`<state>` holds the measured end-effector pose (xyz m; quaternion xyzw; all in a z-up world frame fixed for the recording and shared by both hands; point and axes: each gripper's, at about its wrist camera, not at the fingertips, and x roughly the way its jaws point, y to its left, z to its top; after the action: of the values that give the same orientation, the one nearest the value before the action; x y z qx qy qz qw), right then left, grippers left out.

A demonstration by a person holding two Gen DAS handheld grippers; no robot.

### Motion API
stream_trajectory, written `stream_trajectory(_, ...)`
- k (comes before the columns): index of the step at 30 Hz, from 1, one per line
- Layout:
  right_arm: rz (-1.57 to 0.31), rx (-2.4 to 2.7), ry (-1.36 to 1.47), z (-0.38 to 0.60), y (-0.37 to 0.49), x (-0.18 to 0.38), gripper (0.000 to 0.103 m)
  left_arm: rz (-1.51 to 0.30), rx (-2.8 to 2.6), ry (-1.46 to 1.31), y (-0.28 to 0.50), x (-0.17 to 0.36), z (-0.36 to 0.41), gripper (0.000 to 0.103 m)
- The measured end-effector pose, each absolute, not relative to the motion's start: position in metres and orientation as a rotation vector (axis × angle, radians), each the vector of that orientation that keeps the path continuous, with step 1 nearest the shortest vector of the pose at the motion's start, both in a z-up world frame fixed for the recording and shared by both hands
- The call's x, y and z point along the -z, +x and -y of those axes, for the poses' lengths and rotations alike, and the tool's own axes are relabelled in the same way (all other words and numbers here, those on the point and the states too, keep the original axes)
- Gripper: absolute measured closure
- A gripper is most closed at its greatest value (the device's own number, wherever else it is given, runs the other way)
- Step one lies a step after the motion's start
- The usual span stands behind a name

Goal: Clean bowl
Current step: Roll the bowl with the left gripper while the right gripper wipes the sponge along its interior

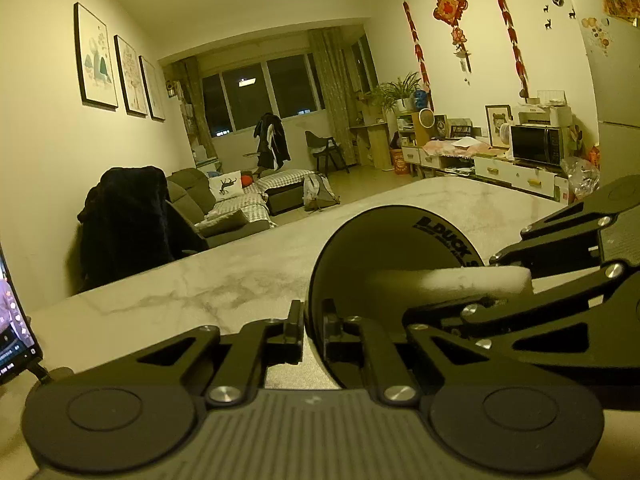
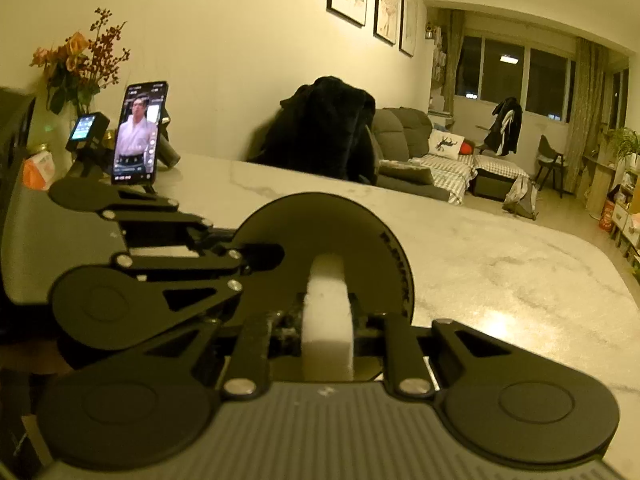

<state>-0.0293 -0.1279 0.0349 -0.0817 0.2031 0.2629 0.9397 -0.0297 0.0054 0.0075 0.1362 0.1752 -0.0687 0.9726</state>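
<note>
The marble-patterned table (image 1: 192,292) spreads wide under me, its far rounded edge running bare toward the sofa (image 2: 404,136) and the open floor beyond, with plenty of free surface ahead and to my right. A chair draped in a dark coat (image 2: 324,128) stands against the table's far edge. The black bowl (image 1: 360,248) is tipped on its side just in front of me, over the near part of the table, its hollow turned toward my right side. My left gripper (image 1: 314,332) has its jaws pressed together on the bowl's rim, one finger outside the wall and one inside. Along the rim white lettering reads "B.DUCK"; a smaller line beneath it is too fine to read. My right gripper (image 2: 326,332) pinches a white sponge (image 2: 326,312), which reaches into the bowl's hollow; whether its tip touches the inner wall I cannot tell. At the table's left edge a phone (image 2: 138,132) stands upright on a stand, screen lit, its captions too small to read, beside a small lit device (image 2: 82,128) and a vase of flowers (image 2: 80,64).
</note>
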Motion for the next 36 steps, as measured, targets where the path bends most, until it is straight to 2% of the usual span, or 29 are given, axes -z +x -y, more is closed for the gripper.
stream_trajectory(6, -0.357, -0.477, -0.252, 0.125, -0.034, -0.045, 0.085, -0.347, 0.144, 0.282, -0.03, -0.008, -0.004, 0.094)
stream_trajectory(17, -0.475, -0.572, -0.144, 0.133, -0.027, -0.032, 0.085, -0.327, 0.156, 0.319, -0.031, -0.005, -0.003, 0.093)
stream_trajectory(32, -0.365, -0.461, -0.252, 0.136, -0.036, -0.044, 0.085, -0.237, 0.208, 0.443, -0.045, 0.014, 0.003, 0.09)
stream_trajectory(36, -0.384, -0.459, -0.251, 0.139, -0.035, -0.039, 0.085, -0.231, 0.213, 0.468, -0.046, 0.017, 0.005, 0.087)
